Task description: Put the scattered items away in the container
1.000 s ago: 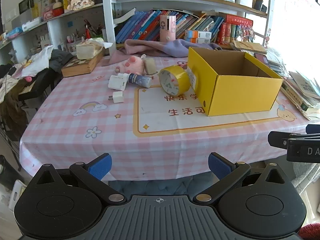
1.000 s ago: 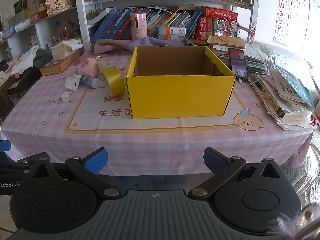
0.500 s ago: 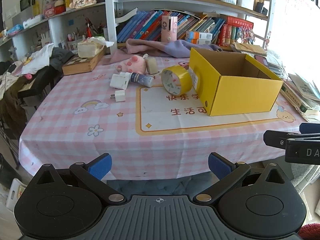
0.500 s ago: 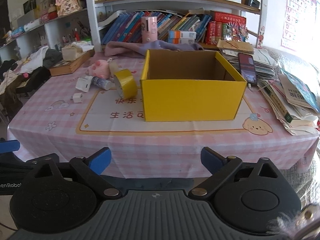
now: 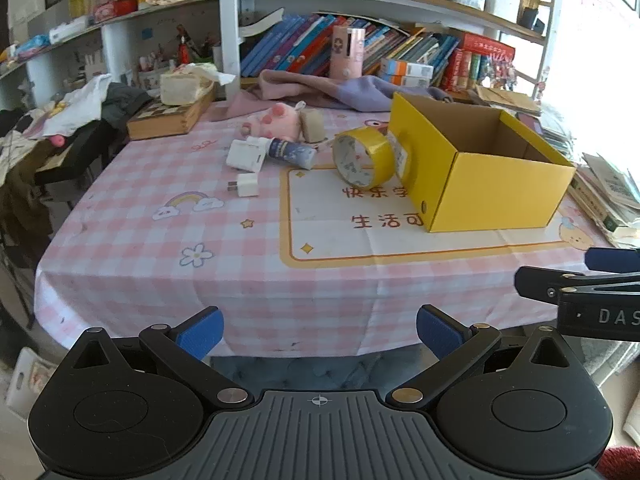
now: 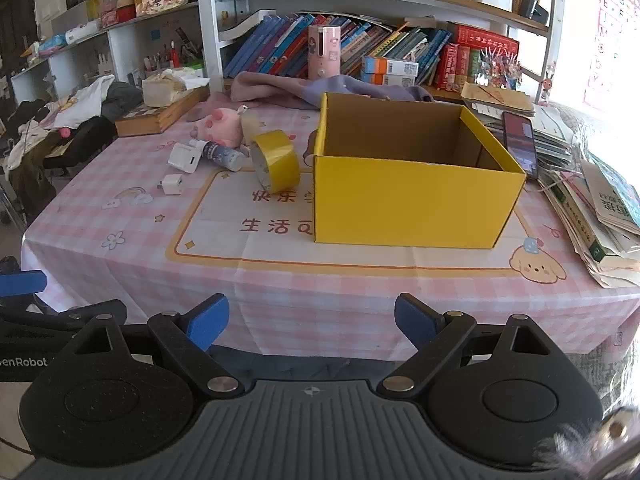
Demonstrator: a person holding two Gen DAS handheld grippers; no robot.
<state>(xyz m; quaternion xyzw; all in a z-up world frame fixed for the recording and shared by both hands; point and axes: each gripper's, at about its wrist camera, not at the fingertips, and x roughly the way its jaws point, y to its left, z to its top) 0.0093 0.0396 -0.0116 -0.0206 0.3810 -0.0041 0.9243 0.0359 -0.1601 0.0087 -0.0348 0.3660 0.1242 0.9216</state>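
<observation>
An open yellow cardboard box (image 5: 484, 184) (image 6: 412, 196) stands on the pink checked table; its inside looks empty. To its left lie a yellow tape roll (image 5: 362, 157) (image 6: 276, 160) leaning on the box, a patterned tube (image 5: 290, 153) (image 6: 222, 155), a large white charger (image 5: 245, 156) (image 6: 183, 157), a small white plug (image 5: 245, 185) (image 6: 172, 184), a pink plush (image 5: 276, 122) (image 6: 220, 122) and a beige block (image 5: 312, 125). My left gripper (image 5: 318, 330) and right gripper (image 6: 311, 318) are open and empty, in front of the table's near edge.
A bookshelf runs behind the table. A purple cloth (image 5: 340, 90) lies at the back edge. A wooden box with tissues (image 5: 172, 118) sits back left. Books and a phone (image 6: 520, 142) pile at the right. Clothes lie on a chair (image 5: 60, 140) to the left.
Both grippers have moved a little closer to the table and risen slightly; the view of the table has grown. Nothing on the table has moved.
</observation>
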